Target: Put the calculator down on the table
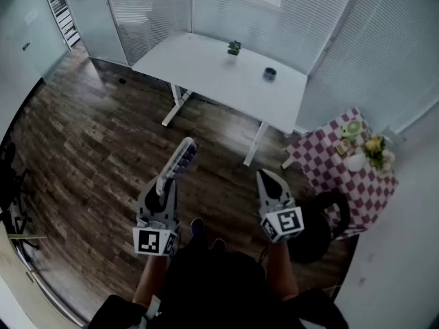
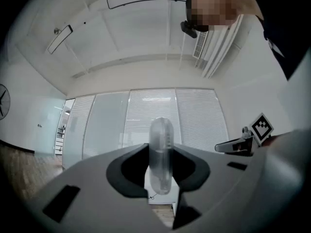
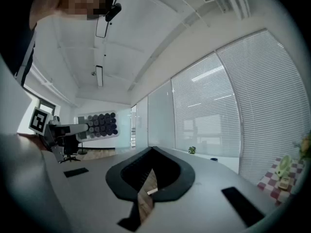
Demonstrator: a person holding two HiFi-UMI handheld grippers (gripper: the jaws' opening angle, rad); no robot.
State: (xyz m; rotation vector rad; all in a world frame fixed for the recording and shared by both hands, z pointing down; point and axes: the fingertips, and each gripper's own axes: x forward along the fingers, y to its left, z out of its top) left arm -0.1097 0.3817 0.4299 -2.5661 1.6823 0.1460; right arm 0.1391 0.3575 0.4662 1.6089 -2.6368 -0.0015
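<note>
Calculator (image 1: 184, 157): pale grey, clamped in left tongs (image 1: 164, 182), poking forward mid-air, well short of white table (image 1: 199, 67).

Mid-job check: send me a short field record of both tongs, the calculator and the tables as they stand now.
left tongs: shut on the calculator's lower end
right tongs: jaws together, nothing between them
calculator: held in the air over the wood floor, not yet on any table
white table: ahead of the person, across open floor; a small plant and a dark round container on its far part
checkered table: to the right, small items on its far end
</note>
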